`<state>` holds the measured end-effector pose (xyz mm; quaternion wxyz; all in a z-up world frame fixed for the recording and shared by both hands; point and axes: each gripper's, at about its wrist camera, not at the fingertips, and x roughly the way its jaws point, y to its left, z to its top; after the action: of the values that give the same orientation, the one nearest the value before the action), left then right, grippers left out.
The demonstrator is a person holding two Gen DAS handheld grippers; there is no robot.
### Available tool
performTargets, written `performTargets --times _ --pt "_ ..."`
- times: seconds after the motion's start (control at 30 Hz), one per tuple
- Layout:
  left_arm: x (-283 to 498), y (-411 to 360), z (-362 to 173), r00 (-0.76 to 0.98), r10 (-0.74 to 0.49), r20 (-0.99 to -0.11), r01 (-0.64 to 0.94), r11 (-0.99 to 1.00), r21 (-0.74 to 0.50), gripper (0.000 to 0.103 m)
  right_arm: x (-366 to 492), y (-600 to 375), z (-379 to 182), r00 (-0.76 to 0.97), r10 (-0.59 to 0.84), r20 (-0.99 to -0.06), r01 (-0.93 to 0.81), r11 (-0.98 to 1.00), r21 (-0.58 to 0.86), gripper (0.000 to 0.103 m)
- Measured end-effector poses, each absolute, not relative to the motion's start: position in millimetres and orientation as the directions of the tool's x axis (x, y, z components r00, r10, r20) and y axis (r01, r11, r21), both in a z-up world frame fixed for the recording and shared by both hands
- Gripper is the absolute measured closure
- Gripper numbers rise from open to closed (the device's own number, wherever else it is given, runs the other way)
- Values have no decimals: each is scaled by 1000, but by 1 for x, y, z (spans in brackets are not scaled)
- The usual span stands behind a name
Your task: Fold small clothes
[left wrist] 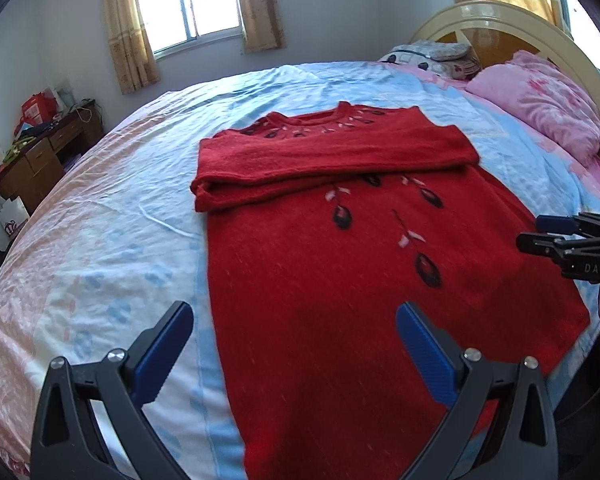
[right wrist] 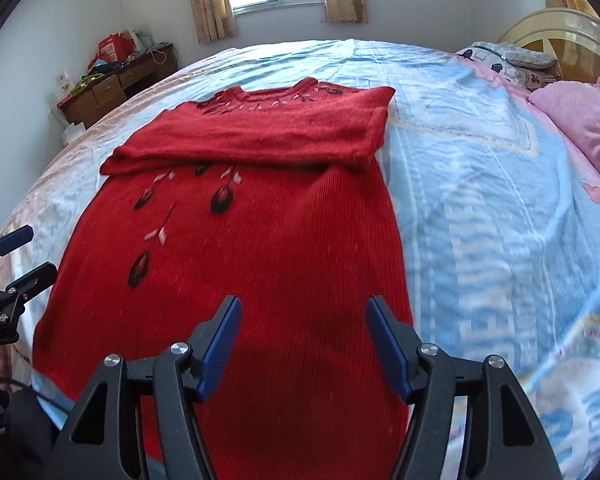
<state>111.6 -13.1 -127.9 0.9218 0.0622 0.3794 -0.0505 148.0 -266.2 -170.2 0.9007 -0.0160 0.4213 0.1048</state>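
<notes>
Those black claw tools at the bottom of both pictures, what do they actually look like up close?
Both match. The left gripper and right gripper each have two angular black frames with triangular cut-outs and round silver bolts. Each finger carries a flat blue pad with a ribbed face. Seen side-on in the other camera, the right gripper's black body bears white lettering.

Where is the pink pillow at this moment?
The pink pillow lies at the head of the bed, right of the red sweater in both views, below the cream headboard.

1 red sweater (left wrist: 340, 264), 2 hand-held grippers, 1 pink pillow (left wrist: 540, 100), 1 desk (left wrist: 44, 156).
</notes>
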Motion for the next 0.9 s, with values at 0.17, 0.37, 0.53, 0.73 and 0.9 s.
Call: performTargets --times 0.17,0.37,0.53,0.73,0.9 --pt "98 -20 -134 678 -80 -730 179 982 58 0 127 -268 -172 608 169 -776 -212 976 47 36" --pt "82 -24 -143 653 -84 -753 195 979 60 0 105 -272 -179 582 167 -796 -223 974 41 35" --pt "74 -16 -149 629 -75 -774 177 983 49 0 93 -278 -186 562 158 -812 -218 975 40 35" --pt "62 -3 -153 603 -86 -793 153 988 9 0 79 -283 -194 558 149 -817 -218 976 29 35" --pt "54 9 -157 577 -135 -805 146 987 -60 11 76 -282 -194 570 136 -810 -216 976 12 34"
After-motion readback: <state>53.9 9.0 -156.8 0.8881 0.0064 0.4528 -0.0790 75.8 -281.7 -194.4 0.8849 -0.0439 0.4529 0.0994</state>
